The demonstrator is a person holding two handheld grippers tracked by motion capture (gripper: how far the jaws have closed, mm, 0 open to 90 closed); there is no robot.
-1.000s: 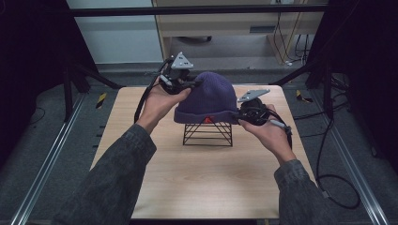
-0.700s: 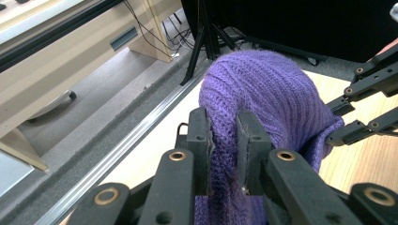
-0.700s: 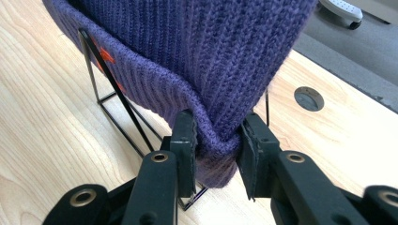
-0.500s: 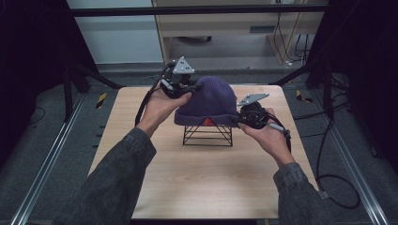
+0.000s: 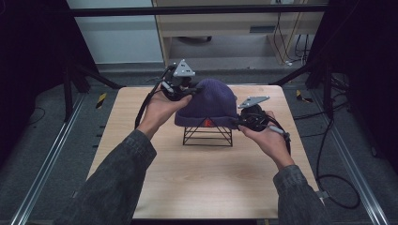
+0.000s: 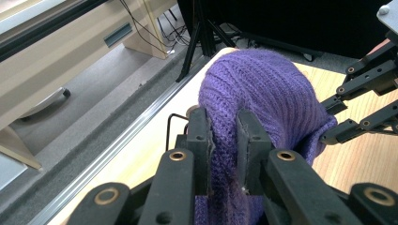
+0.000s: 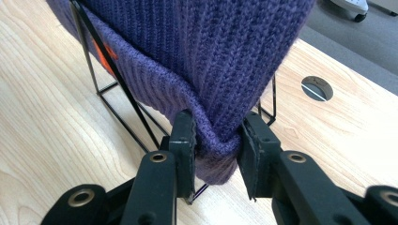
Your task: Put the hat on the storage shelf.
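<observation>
A: Right, high view first. Item: purple knit beanie [image 5: 206, 104], seated over the black wire stand [image 5: 208, 136] at mid-table [image 5: 197, 187]. Left gripper [image 5: 191, 91] at the beanie's far-left side, right gripper [image 5: 240, 123] at its near-right brim.

B: Both gripping it?

A: Left gripper view: beanie [image 6: 263, 89] bunched between the jaws, pads clenched on a fold of knit. The other gripper [image 6: 361, 108] sits at the beanie's opposite side.

B: And the right gripper view?

A: Beanie [image 7: 202, 51] cuff pinched between the jaws, clenched at the lowest edge, with the wire stand [image 7: 117, 93] just behind it and an orange tag [image 7: 104, 51] on the cuff.

B: Why opposite sides?

A: Likely so the hat moves evenly on the frame, without dragging the stand askew.
</observation>
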